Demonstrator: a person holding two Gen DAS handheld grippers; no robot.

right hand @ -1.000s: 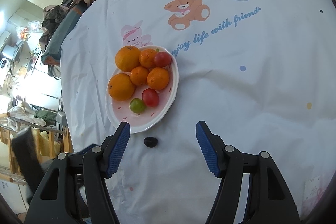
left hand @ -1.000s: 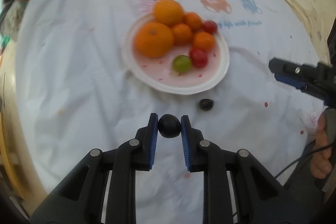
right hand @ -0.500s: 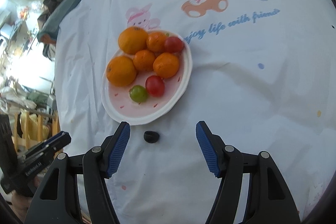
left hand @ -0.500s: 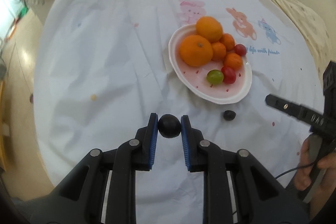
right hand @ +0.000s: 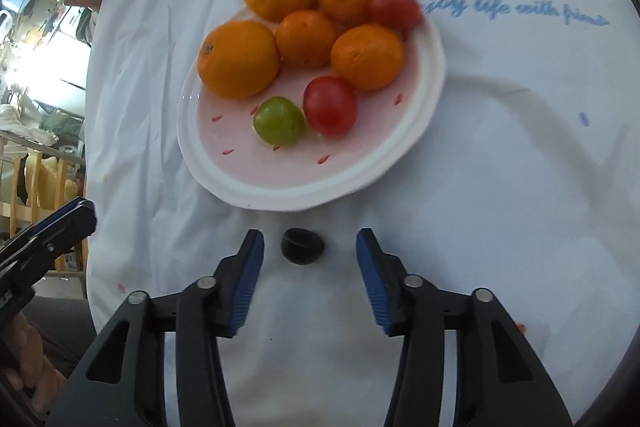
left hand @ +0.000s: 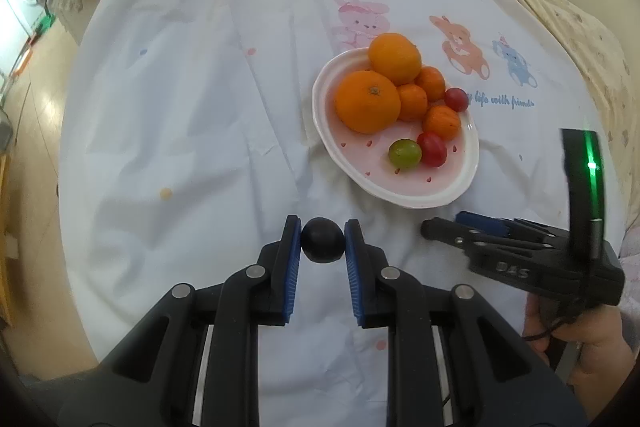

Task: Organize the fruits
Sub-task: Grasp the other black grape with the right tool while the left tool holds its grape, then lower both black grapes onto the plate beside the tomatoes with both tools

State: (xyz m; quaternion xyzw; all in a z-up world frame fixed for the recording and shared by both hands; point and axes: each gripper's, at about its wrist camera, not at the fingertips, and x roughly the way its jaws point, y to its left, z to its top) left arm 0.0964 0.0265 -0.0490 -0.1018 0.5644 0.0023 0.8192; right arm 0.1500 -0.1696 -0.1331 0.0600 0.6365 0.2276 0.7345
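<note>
Left wrist: my left gripper (left hand: 323, 239) clamped on dark fruit (left hand: 322, 239), held above white surface (left hand: 180, 107), short of plate (left hand: 400, 193) with oranges.
Right wrist: my right gripper (right hand: 310, 253) spread wide around second dark fruit (right hand: 302, 245) on surface, just beside plate rim, not touching.

One dark round fruit (left hand: 322, 239) is held aloft; another (right hand: 302, 245) lies just before the white plate (right hand: 424, 119) of oranges

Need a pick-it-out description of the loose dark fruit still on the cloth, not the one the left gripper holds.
Start at the white plate of fruit on the cartoon-printed tablecloth. Just off its near rim, between the open fingers of the right gripper, lies a small dark fruit. It is the only fruit resting on bare cloth, and nothing touches it.
</note>
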